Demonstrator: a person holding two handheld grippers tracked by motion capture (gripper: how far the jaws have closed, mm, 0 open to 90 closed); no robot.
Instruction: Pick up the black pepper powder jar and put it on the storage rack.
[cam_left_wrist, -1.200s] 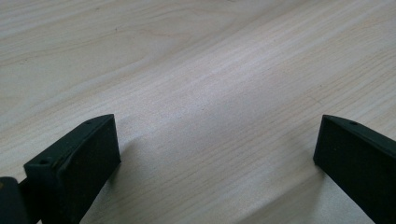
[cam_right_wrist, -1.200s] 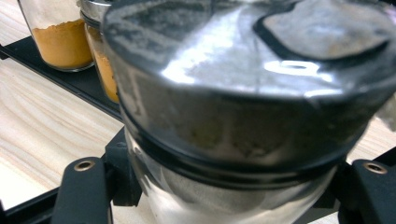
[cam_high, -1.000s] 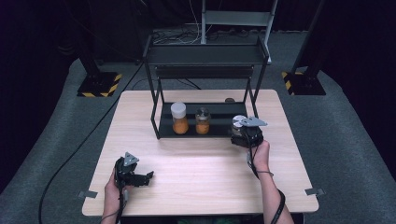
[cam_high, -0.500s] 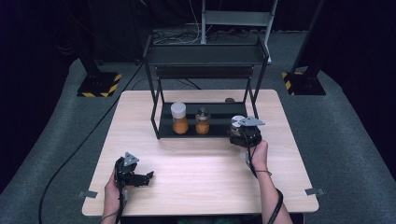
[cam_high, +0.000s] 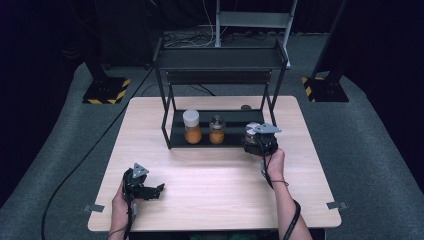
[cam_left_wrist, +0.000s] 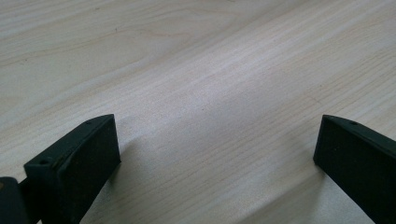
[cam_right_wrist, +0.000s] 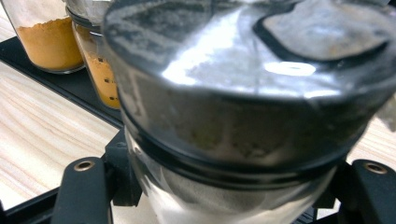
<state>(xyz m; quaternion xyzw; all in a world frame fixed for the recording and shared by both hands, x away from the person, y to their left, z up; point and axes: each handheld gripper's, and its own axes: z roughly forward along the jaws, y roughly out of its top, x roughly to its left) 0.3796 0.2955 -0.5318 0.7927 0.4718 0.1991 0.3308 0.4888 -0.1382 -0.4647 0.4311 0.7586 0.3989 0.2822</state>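
Spice jar (cam_right_wrist: 233, 121) with the shiny metal cap is clamped between the jaws of my right claw (cam_high: 259, 142), which I hold at the front right of the black rack (cam_high: 220, 57), level with its lower tray. Two jars already stand on that tray: a white-capped jar (cam_high: 191, 126) of orange powder and, just beside it, a dark-capped jar (cam_high: 217, 129) with a similar fill. So I judge the job well along, with two stowed and this third one at the tray's edge; whether its base rests on the tray yet I cannot tell. Left to do, as I read it: seat it beside the others and let go. My left claw (cam_high: 159, 190) lies wide and empty on the wooden table (cam_high: 210, 190), well apart from the rack
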